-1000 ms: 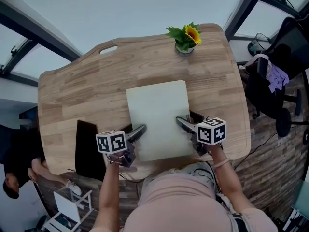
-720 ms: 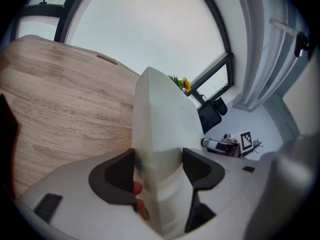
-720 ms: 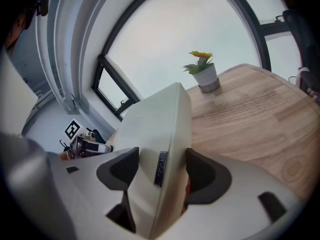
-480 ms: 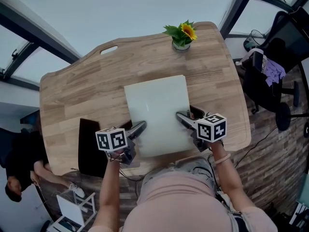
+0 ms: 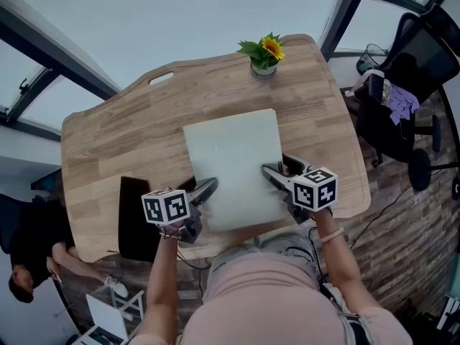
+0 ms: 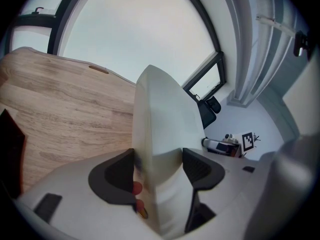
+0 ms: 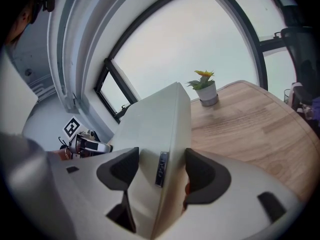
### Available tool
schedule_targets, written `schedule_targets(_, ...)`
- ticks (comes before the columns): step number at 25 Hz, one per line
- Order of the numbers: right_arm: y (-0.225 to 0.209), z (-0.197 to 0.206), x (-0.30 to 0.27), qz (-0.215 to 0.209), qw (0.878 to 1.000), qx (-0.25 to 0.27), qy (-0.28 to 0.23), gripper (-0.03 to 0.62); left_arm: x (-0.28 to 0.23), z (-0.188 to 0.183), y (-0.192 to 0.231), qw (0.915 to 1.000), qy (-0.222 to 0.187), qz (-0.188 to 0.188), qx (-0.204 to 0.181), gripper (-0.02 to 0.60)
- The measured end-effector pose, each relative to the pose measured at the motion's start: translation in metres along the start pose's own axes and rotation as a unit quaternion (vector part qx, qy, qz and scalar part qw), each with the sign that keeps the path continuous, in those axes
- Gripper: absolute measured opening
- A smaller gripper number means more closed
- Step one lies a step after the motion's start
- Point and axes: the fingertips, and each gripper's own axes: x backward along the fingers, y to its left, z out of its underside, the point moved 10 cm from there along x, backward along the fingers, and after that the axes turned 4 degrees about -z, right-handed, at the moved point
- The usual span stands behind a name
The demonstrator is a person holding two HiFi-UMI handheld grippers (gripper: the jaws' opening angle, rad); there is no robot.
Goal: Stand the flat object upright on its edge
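The left gripper (image 5: 205,190) and the right gripper (image 5: 272,175) each clamp a near corner of the white board (image 5: 233,164), jaws closed on its left and right edges. The board is over the middle of the table (image 5: 122,135), its far edge pointing at the flower pot (image 5: 264,54), which stands well apart from it. I cannot tell whether that far edge touches the wood. A black slab (image 5: 133,225) lies just left of the left gripper. A chair (image 5: 402,99) stands off to the right of the table
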Motion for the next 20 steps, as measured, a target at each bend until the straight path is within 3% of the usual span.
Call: schedule_targets(20,0.024,-0.010,0.017,0.013,0.998,0.056,-0.032,0.287,0.023,-0.007,-0.018,0.9984,-0.028,-0.005,-0.050,0.287)
